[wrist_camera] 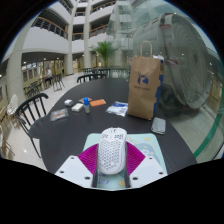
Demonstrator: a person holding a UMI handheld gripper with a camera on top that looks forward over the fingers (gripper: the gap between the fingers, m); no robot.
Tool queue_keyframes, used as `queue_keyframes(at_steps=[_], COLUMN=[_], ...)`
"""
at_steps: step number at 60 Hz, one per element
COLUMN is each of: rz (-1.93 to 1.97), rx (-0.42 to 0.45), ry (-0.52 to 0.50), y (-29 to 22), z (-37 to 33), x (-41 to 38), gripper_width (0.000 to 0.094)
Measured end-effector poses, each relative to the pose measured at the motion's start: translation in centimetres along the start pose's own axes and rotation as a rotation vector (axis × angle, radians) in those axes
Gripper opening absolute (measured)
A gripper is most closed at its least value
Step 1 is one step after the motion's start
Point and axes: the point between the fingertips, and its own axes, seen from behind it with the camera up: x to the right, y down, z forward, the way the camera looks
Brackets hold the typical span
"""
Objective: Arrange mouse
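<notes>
While held low over dark round desk point(75, 130), claw point(111, 167) points level toward brown paper bag point(145, 87) right of centre. White perforated mouse point(112, 152) at bottom centre, pinched between magenta pads point(90, 158), over pale mat point(140, 143). Fingers narrowly parted, pressing both mouse flanks.

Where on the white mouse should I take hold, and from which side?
Grip the mouse across its two long flanks at mid-body, coming in from its near end. It lies lengthwise between the gripper fingers, pads already alongside, so closing should catch the narrow width.
</notes>
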Motion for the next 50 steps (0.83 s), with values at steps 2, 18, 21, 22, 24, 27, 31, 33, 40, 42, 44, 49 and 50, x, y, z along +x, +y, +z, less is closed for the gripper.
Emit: queue_keyframes(at_steps=[2, 18, 21, 22, 24, 27, 31, 33, 40, 42, 44, 49, 50], rz=[0.009, 0.117, 0.112, 0.110, 0.104, 0.078, 0.019, -0.004, -0.027, -0.025, -0.012, 0.030, 0.038], rx=[-0.031, -0.120, -0.115, -0.119, -0.126, -0.139, -0.127, -0.122, -0.082, -0.065, -0.050, -0.010, -0.003], ry=[0.005, -0.051, -0.067, -0.071, -0.075, -0.077, -0.097, -0.101, -0.123, -0.118, -0.102, -0.085, -0.089], y=[1.2, 6.1, 6.0, 5.8, 6.0, 6.4, 6.6, 6.8, 6.8, 6.7, 6.5, 6.1, 6.2], z=[0.6, 2.9, 3.0, 2.9, 2.5, 1.6, -0.4, -1.6, -5.8, -6.9, -7.6, -9.9, -10.5], x=[0.3, 3.1, 3.1, 3.1, 3.0, 3.2, 3.2, 3.3, 4.0, 4.5, 5.2, 6.5, 6.6], gripper_width=[0.0358, 0.0397, 0.0414, 0.0415, 0.0416, 0.0467, 0.0824, 0.0809, 0.0855, 0.0850, 0.0849, 0.0845, 0.0848])
